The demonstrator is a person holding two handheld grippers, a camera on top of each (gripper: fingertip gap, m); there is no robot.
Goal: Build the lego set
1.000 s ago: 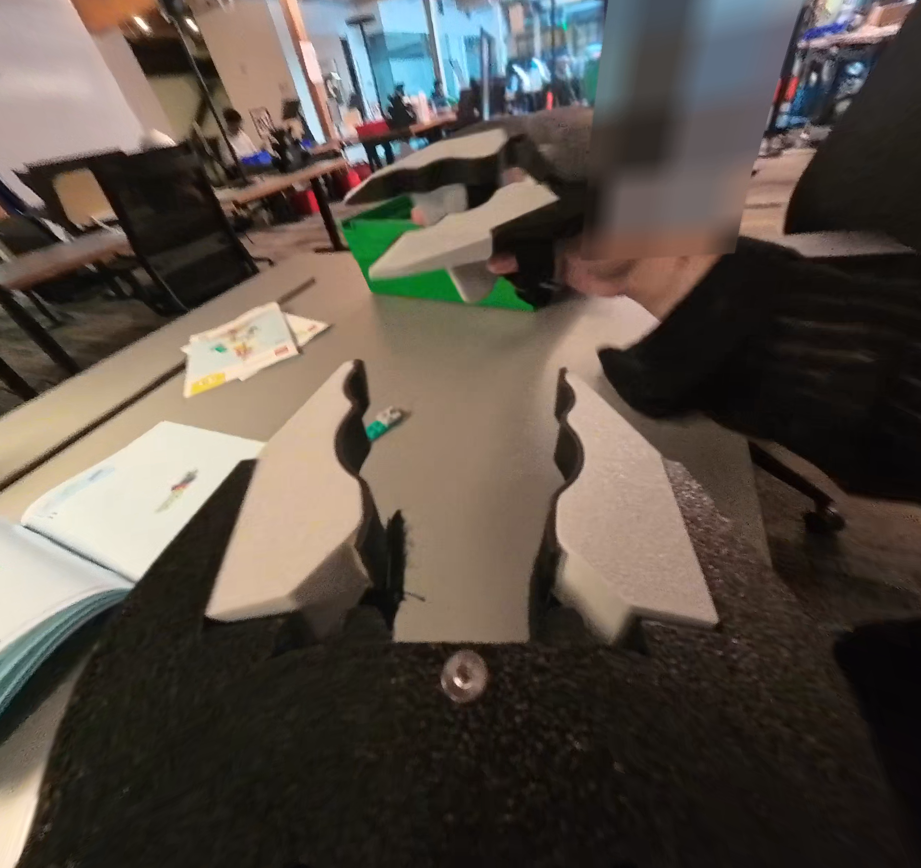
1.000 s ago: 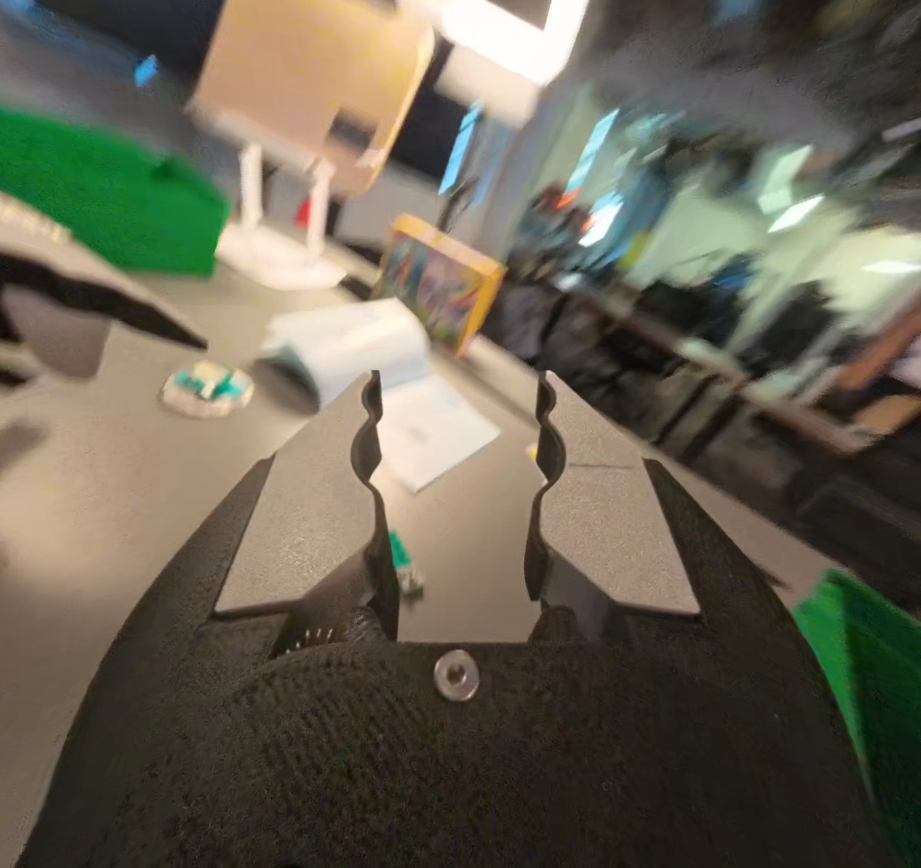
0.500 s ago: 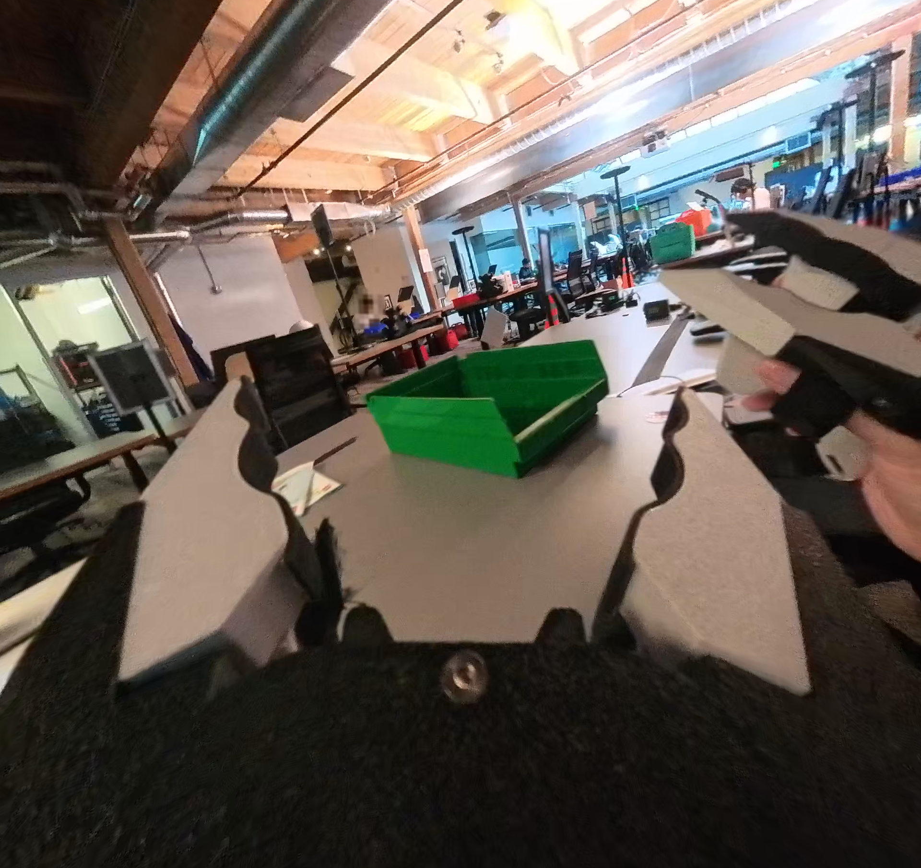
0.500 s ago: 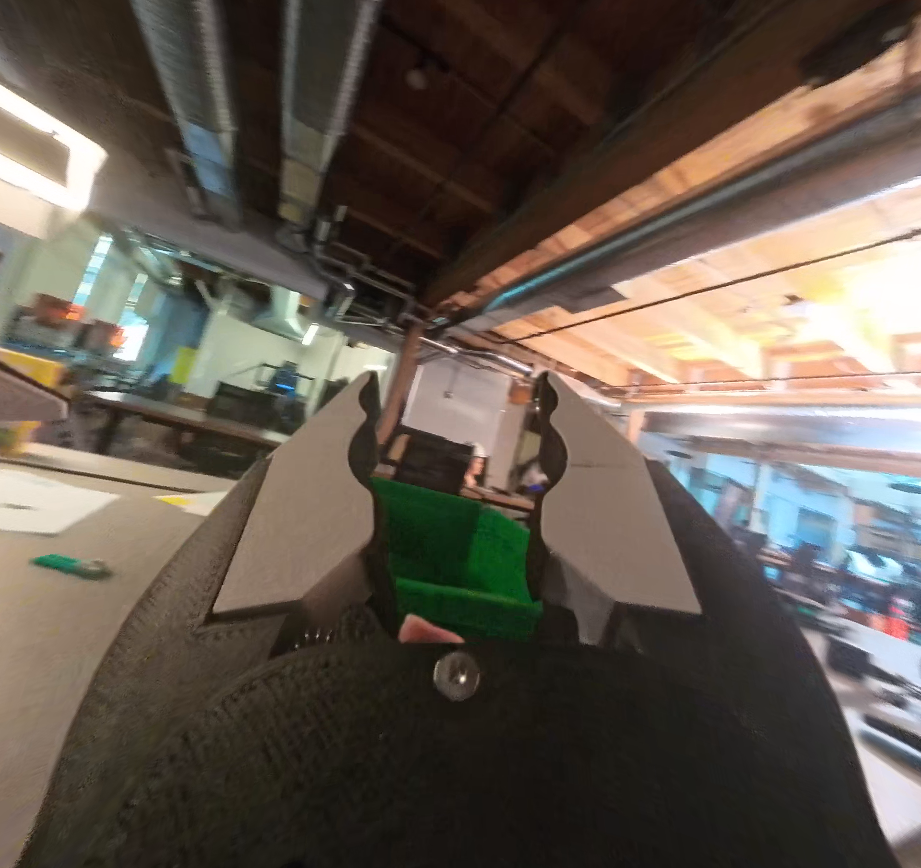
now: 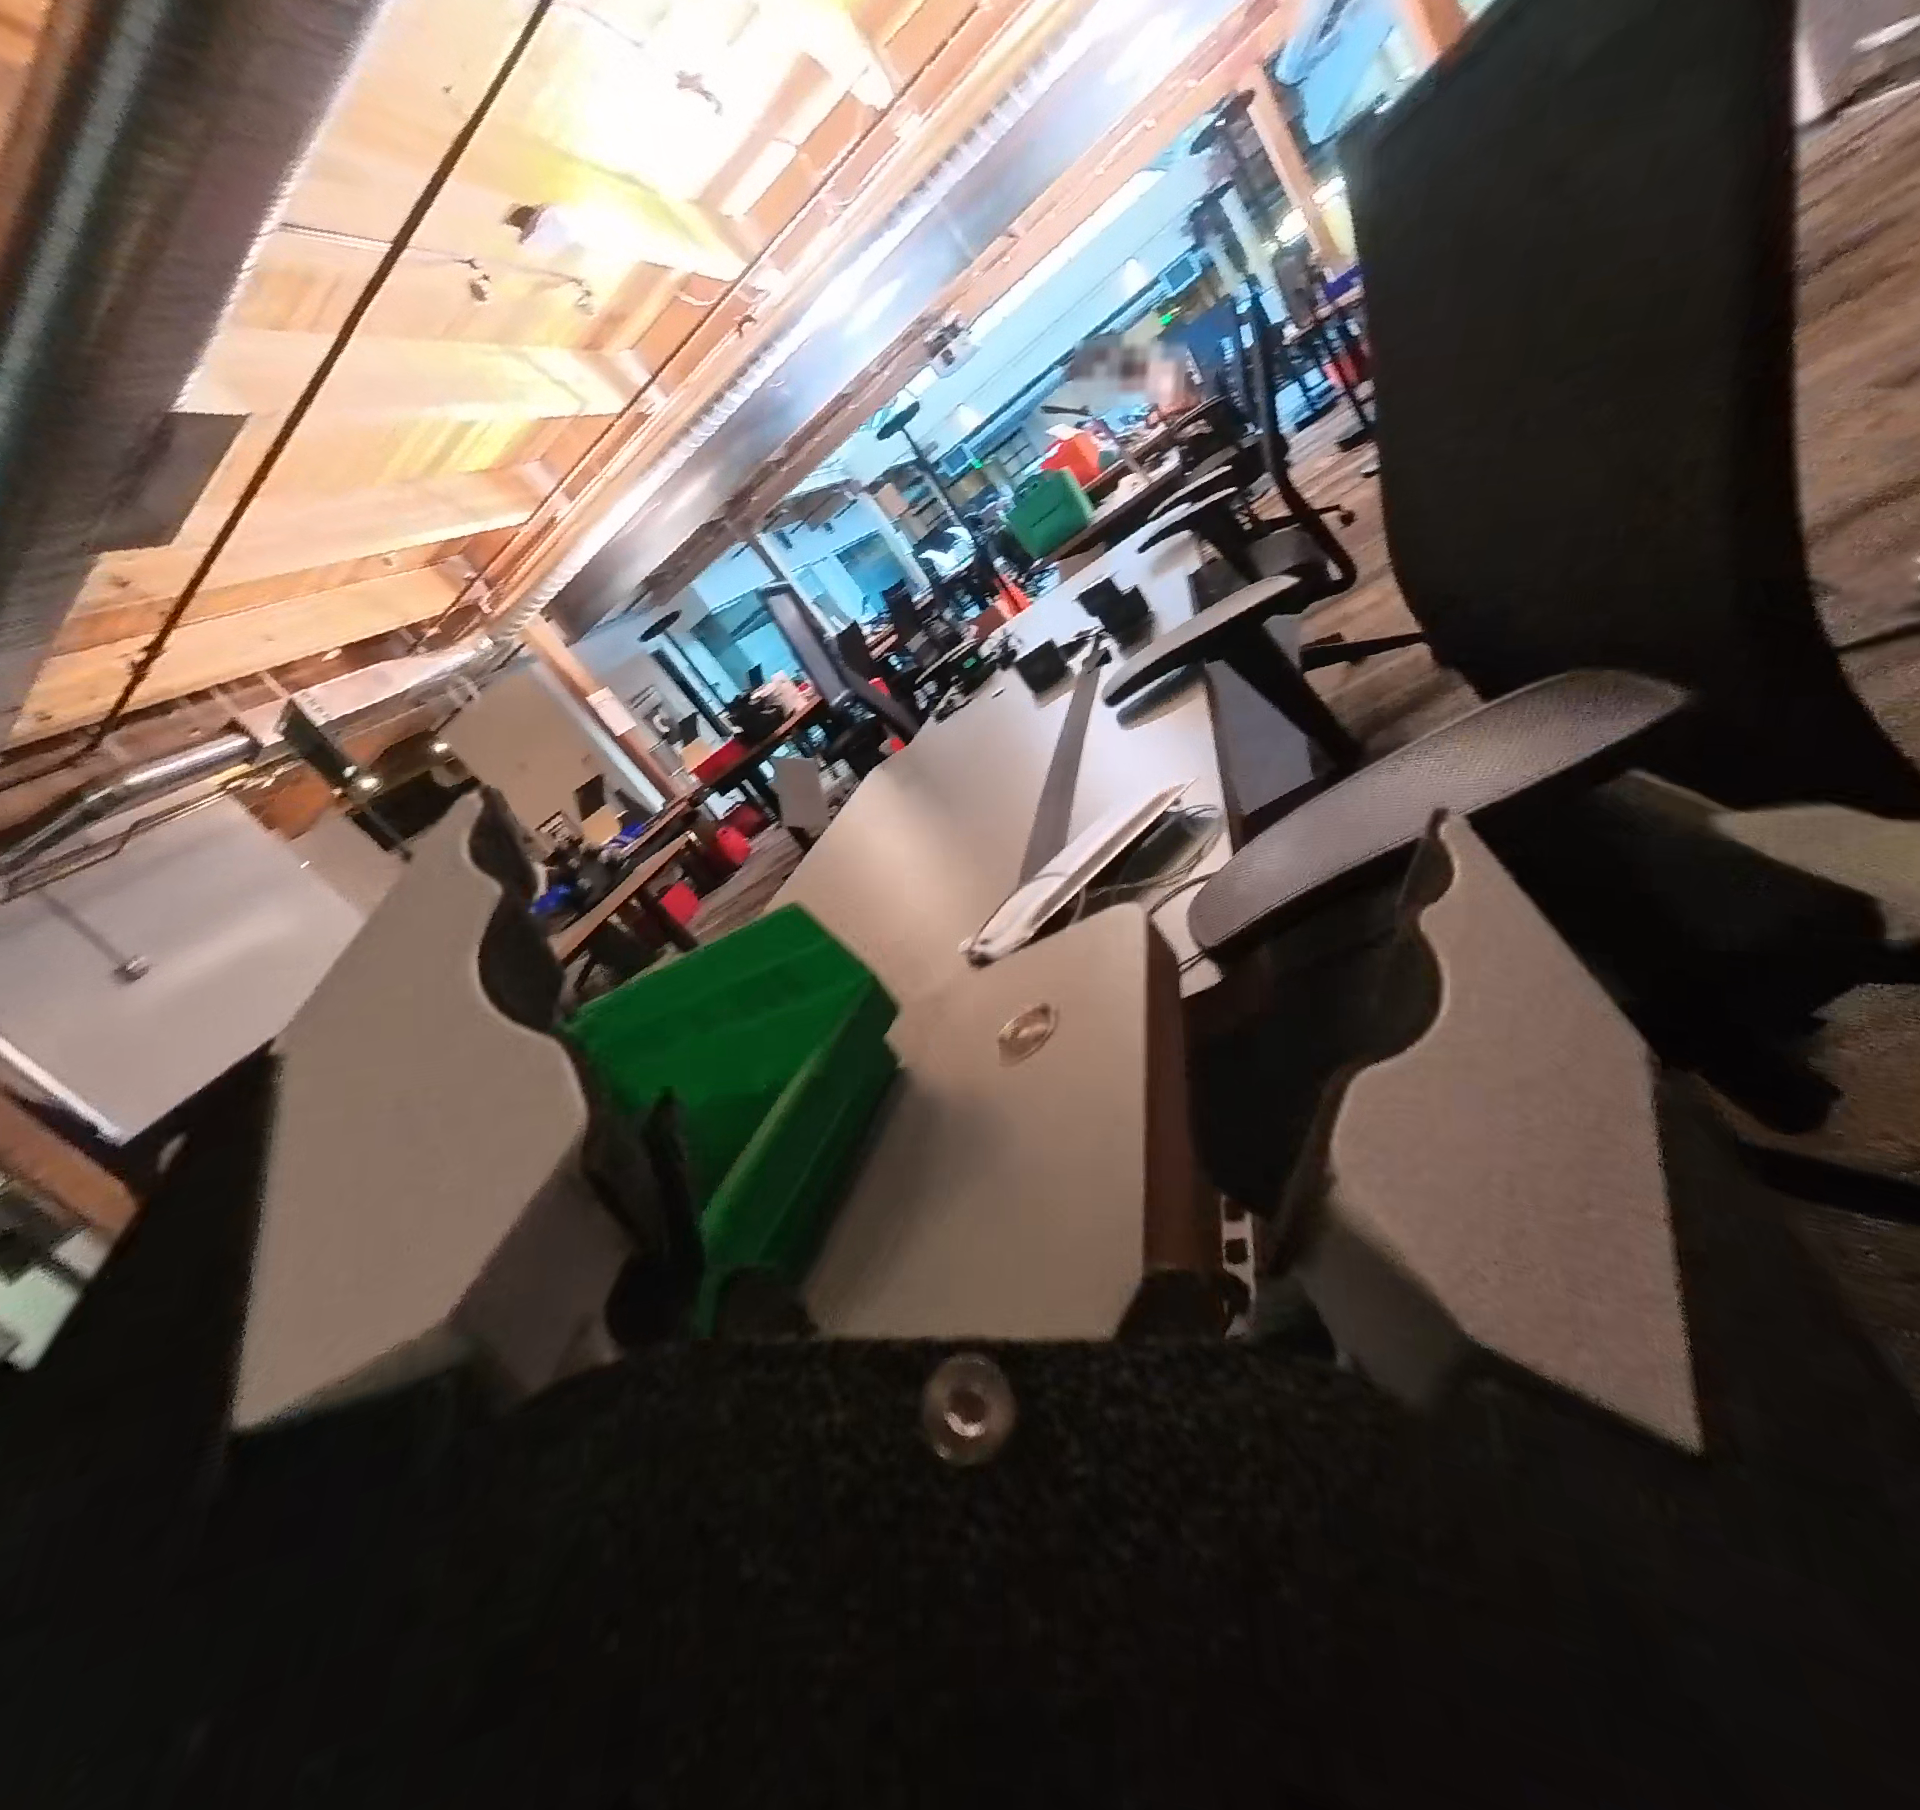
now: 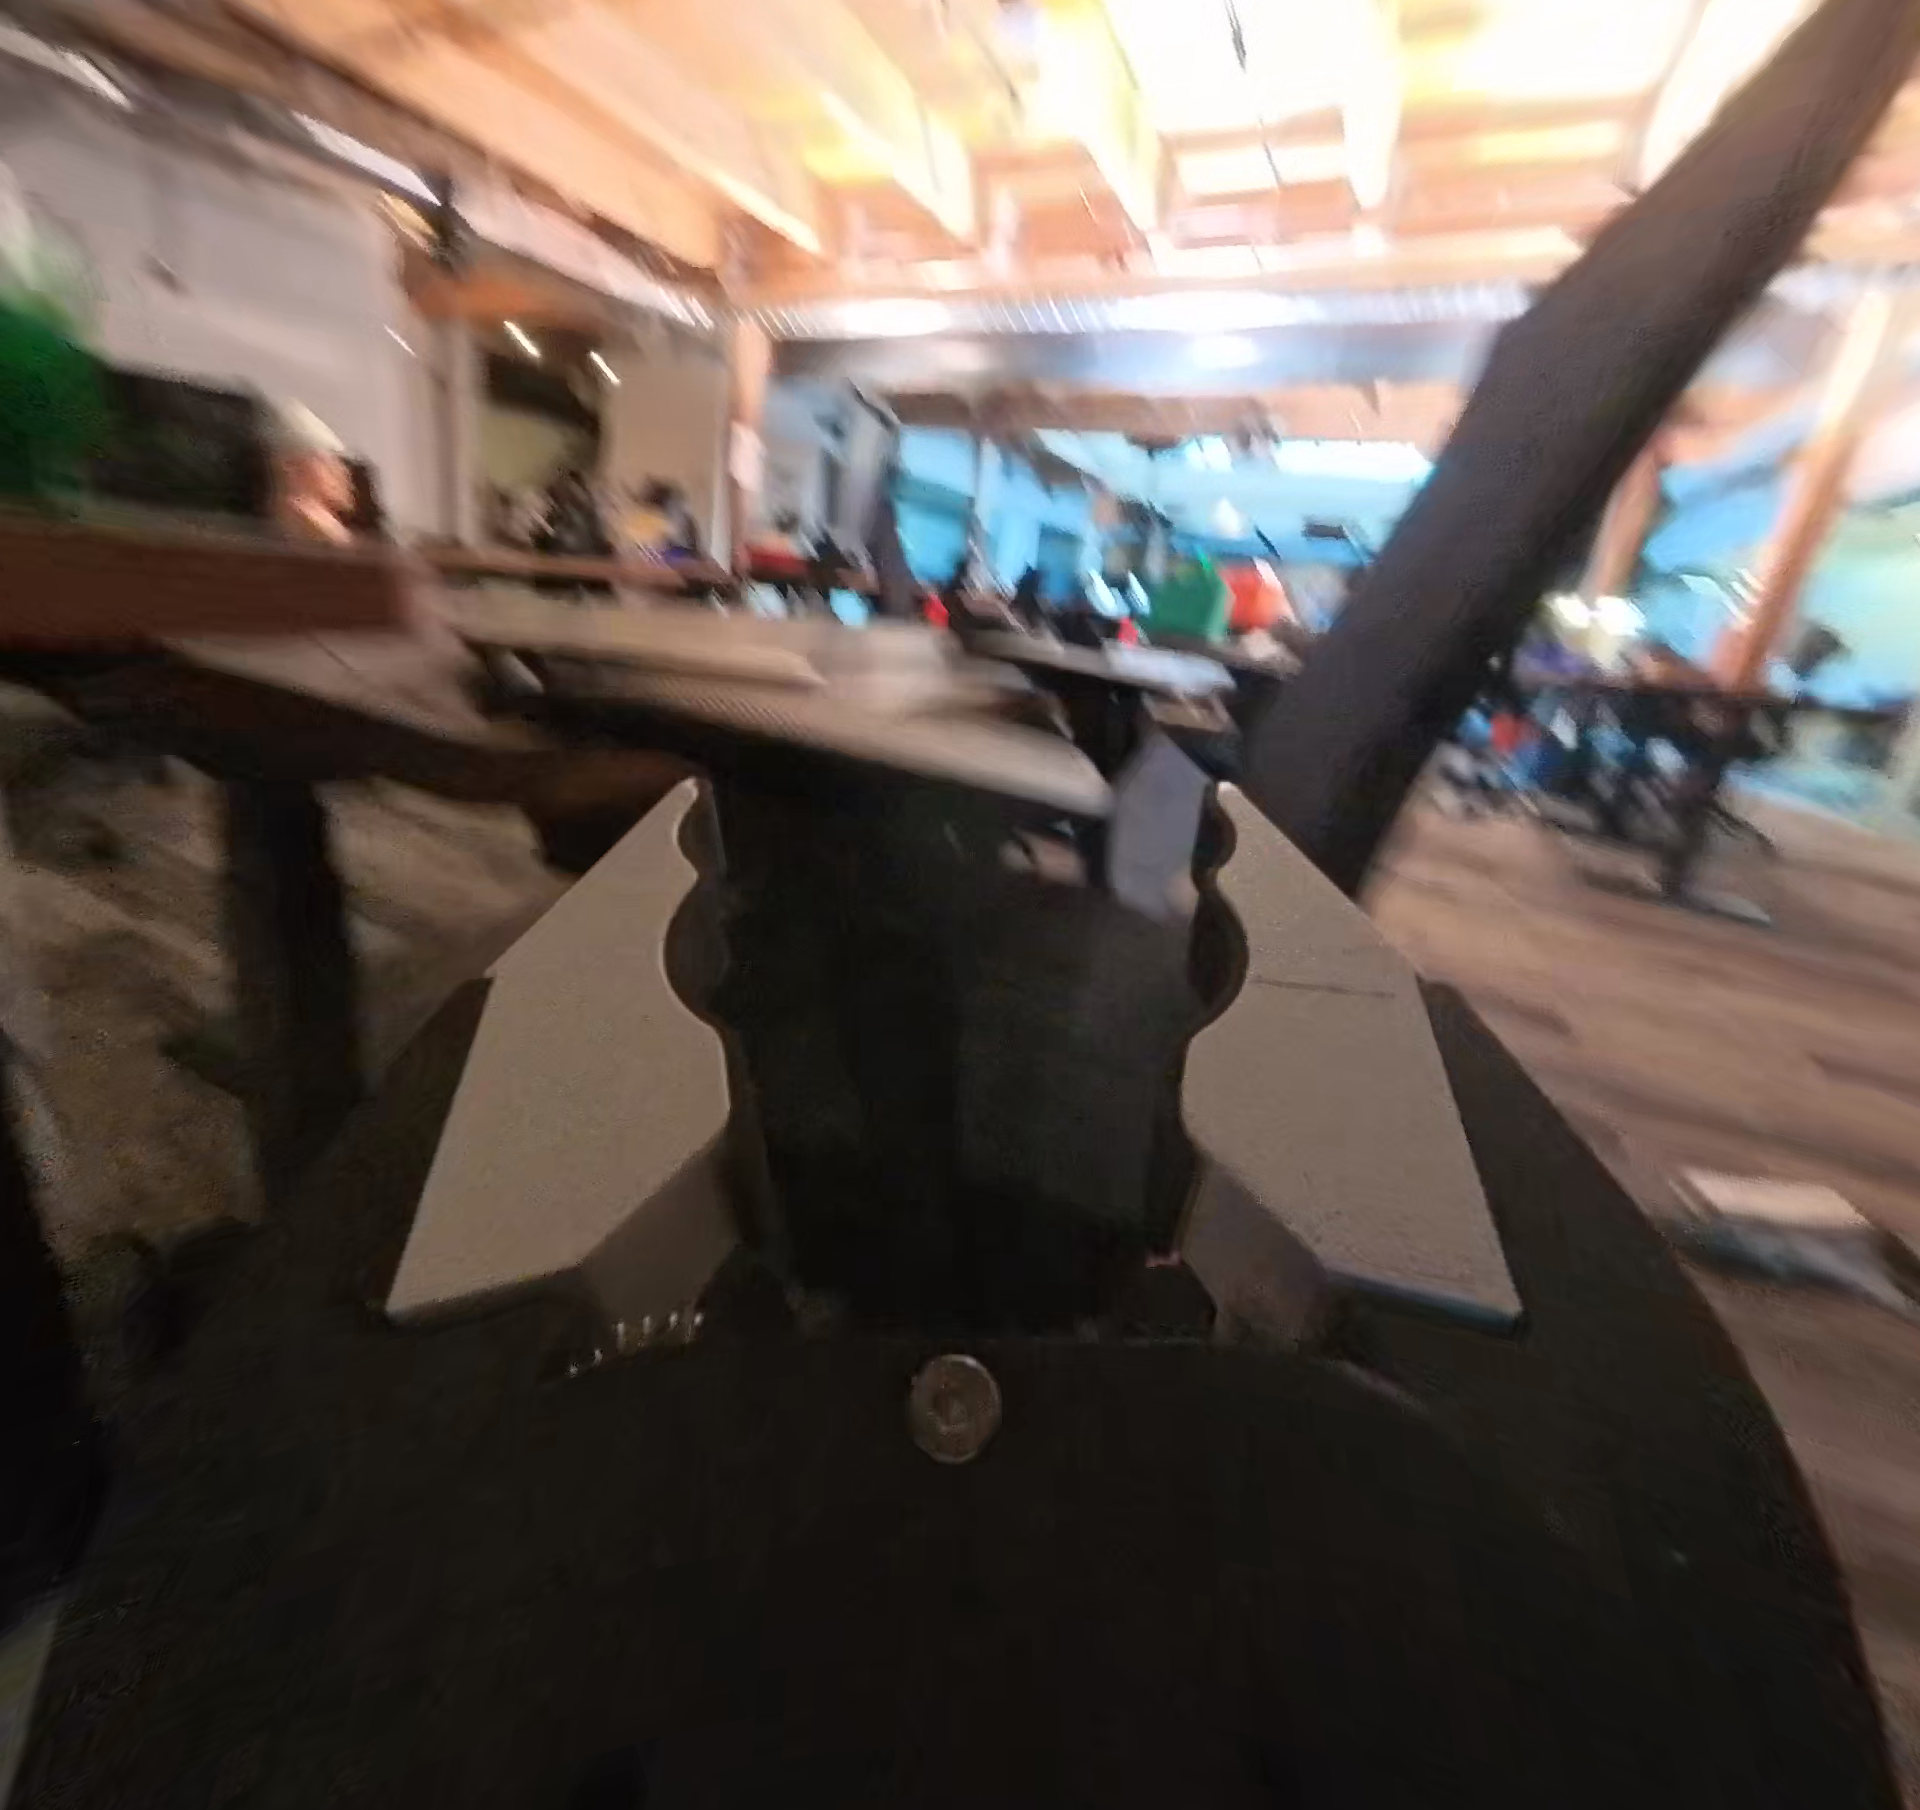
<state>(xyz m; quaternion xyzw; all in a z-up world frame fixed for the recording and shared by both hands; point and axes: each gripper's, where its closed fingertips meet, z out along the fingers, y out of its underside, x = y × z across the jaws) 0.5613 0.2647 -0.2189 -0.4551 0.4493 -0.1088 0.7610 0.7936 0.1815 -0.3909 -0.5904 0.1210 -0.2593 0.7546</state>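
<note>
While both my claws point out over the room rather than down at the work, I see only the grey table [image 5: 997,1137] and the green bin [image 5: 769,1043] on it in the left wrist view; the right wrist view is blurred. My left claw [image 5: 956,991] gapes wide and holds nothing, and my right claw [image 6: 956,929] is likewise spread and empty. No lego piece shows anywhere, so I judge the build barely begun, with nearly all left.
</note>
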